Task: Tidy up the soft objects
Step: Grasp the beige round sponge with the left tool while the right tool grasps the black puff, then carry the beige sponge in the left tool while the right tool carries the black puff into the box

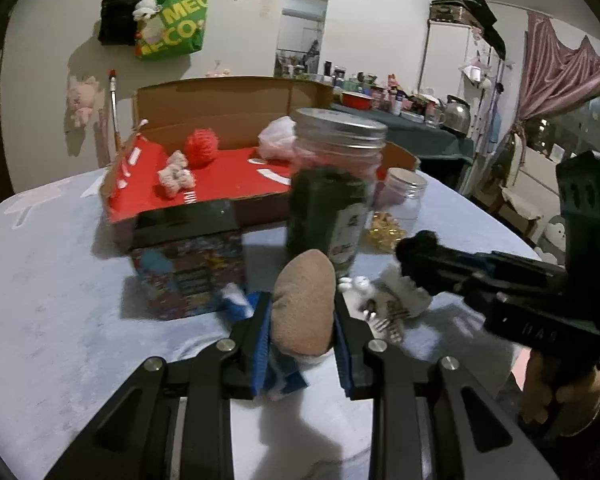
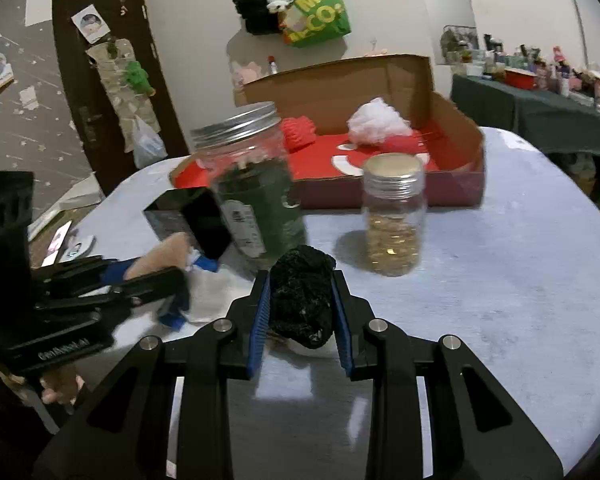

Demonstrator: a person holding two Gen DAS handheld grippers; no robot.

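Grippers both loaded. L gripper (image 1: 302,320): blue pads clamped on tan plush toy (image 1: 304,304), toy bulging up betw. jaws, blue-white cloth bit hanging below. R gripper (image 2: 302,304): jaws clamped on black fuzzy toy (image 2: 302,300). Both over pale round table (image 2: 520,280), near side. Ahead: big lidded jar (image 2: 256,196) w/ dark green contents, small jar (image 2: 394,216) of gold bits just R of it. Behind, open cardboard box (image 2: 452,136), red inside, w/ red knit ball (image 1: 201,148) and white fluffy item (image 2: 376,122).

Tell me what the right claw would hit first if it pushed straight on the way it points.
Most likely the big green-filled jar: it stands just beyond the black soft item held in the right claw. Depth is unclear, so it might pass beside it.
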